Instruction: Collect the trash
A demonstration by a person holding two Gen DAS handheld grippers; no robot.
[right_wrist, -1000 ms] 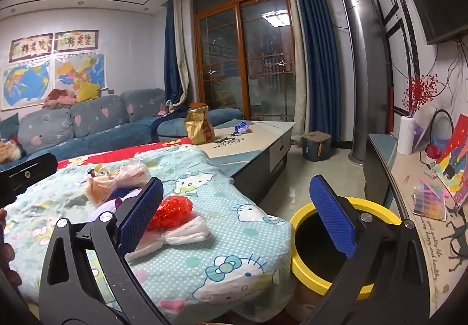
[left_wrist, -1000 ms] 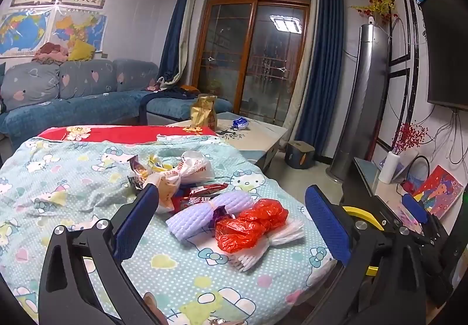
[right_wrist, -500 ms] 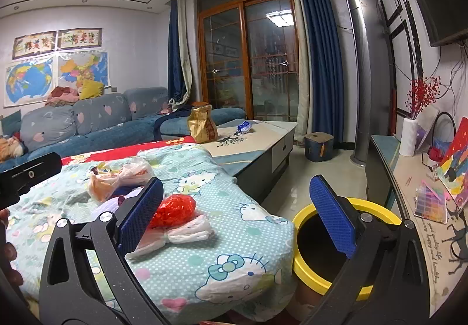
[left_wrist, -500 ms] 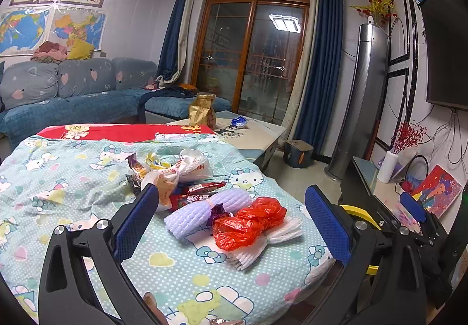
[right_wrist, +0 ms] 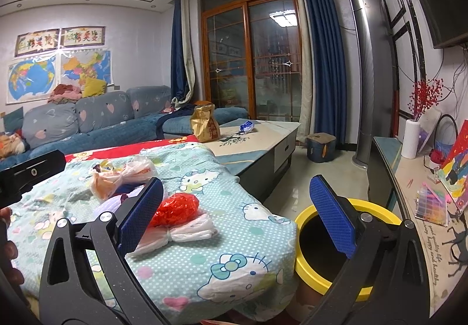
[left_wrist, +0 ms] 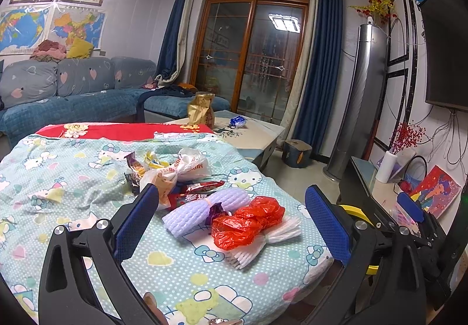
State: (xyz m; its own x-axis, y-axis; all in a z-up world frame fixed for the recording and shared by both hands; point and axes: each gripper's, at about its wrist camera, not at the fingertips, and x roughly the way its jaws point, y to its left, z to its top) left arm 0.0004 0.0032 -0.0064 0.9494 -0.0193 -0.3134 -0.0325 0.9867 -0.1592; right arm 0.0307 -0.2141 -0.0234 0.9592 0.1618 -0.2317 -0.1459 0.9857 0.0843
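Both grippers are wide open with nothing in them. The left gripper point(left_wrist: 231, 216) hangs over the near end of the bench, its blue pads spread either side of the trash pile without touching any of it. Right between the pads sits a crumpled red plastic bag point(left_wrist: 247, 222), lying on top of a white foam net point(left_wrist: 263, 240) that's pinched in the middle like a bow. Touching the red bag on its left is a lavender foam sleeve point(left_wrist: 204, 209), with a small purple wrapper point(left_wrist: 216, 212) tucked in where the two meet. Just behind that is a red snack wrapper point(left_wrist: 194, 191), and further back a knotted white plastic bag point(left_wrist: 178, 169) with a few candy wrappers point(left_wrist: 140, 165) beside it. All of it lies on the Hello Kitty cloth point(left_wrist: 73, 178) covering the bench.

The right gripper point(right_wrist: 237, 213) is off the bench's right corner, jaws just as far apart. Its left pad overlaps the red bag in view, though I can't tell if it's touching. Its right pad sits in front of the yellow-rimmed trash bin point(right_wrist: 377, 209), which stands on the floor just beside the bench corner, mouth open and dark inside.

Further out, a brown paper bag point(right_wrist: 204, 124) and a blue wrapper point(right_wrist: 247, 126) sit on the coffee table point(right_wrist: 263, 137), with a blue sofa point(right_wrist: 102, 126) behind.
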